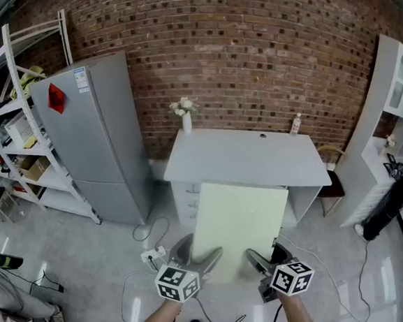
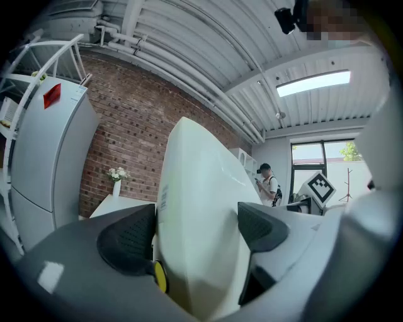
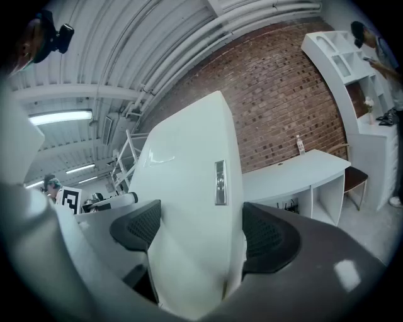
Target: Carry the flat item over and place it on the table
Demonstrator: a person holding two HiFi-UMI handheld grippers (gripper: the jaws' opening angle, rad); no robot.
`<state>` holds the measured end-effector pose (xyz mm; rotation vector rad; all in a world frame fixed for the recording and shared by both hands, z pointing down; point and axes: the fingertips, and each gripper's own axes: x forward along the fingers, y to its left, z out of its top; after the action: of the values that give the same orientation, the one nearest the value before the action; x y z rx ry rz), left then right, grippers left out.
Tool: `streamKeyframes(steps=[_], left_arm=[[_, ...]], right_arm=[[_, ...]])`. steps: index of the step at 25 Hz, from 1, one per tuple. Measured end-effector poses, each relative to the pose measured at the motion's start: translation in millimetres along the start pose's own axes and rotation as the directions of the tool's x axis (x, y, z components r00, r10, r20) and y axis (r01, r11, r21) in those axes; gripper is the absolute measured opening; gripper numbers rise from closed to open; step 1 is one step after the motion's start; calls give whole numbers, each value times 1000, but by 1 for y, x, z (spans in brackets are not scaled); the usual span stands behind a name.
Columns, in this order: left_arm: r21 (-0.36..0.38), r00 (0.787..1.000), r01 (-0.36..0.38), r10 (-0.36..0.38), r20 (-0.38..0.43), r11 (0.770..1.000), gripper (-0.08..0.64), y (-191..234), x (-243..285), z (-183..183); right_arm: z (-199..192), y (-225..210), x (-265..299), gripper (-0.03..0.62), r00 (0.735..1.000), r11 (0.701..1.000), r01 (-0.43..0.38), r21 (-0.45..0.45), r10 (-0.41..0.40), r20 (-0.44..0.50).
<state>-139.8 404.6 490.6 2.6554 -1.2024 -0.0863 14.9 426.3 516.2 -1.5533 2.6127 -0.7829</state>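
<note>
The flat item [image 1: 238, 223] is a pale, greenish-white panel held in the air above the floor, just in front of the white table [image 1: 243, 156]. It is tilted, with its far edge reaching the table's front. My left gripper [image 1: 206, 258] is shut on its near left edge and my right gripper [image 1: 255, 257] on its near right edge. In the left gripper view the panel [image 2: 195, 207] fills the gap between the dark pads [image 2: 129, 239]. The right gripper view shows the panel [image 3: 189, 188] the same way, with a pad [image 3: 267, 236] against each face.
A vase of flowers [image 1: 186, 116] and a small bottle [image 1: 296, 124] stand at the table's back edge. A grey fridge [image 1: 101, 137] and white racks [image 1: 10, 138] are to the left. White shelving [image 1: 400, 104] is to the right. A power strip [image 1: 152, 256] and cables lie on the floor.
</note>
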Motion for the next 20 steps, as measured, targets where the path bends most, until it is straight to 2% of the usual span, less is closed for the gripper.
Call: streamKeyframes(steps=[7, 20], left_arm=[[-11, 1000, 11, -11, 21, 1000, 416, 8, 1, 7], [-28, 999, 44, -44, 12, 999, 416, 30, -4, 5]], right_arm=[[9, 5, 6, 410, 999, 1000, 4, -11, -4, 49], [3, 18, 22, 411, 997, 999, 45, -15, -44, 60]])
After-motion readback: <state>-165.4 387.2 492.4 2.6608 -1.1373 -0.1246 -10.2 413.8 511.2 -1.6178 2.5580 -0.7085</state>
